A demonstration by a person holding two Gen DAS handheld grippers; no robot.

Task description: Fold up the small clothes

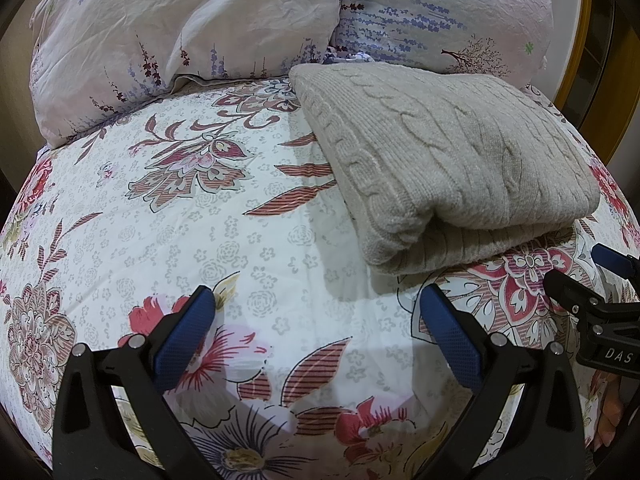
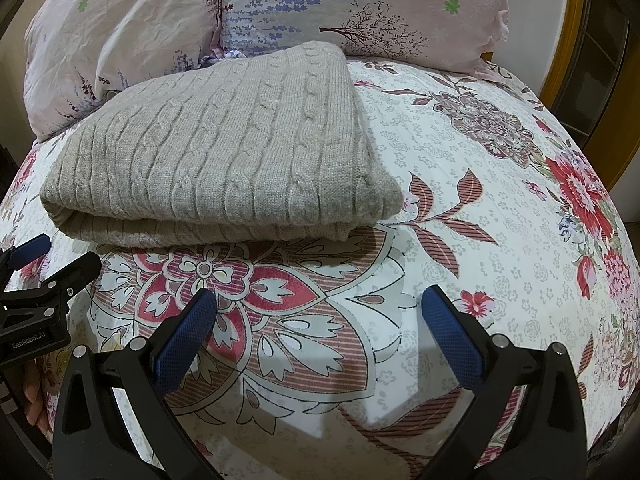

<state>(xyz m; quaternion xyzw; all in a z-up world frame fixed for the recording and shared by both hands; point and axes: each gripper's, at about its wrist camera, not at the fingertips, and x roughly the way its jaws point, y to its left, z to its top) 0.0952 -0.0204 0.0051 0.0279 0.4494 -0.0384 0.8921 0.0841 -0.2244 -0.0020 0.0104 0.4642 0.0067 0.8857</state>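
Both my tongs, left [image 1: 316, 312] and right [image 2: 318, 312], hang spread wide and empty over the flowery bedsheet [image 1: 200, 240], with the folded beige cable-knit sweater [image 1: 440, 160] just ahead between them, long axis crosswise, neither nearer.

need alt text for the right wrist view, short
A folded beige cable-knit sweater lies on a floral bedspread, with two pillows behind it. The right tongs hover open and empty in front of it; the left tongs show at the left edge.
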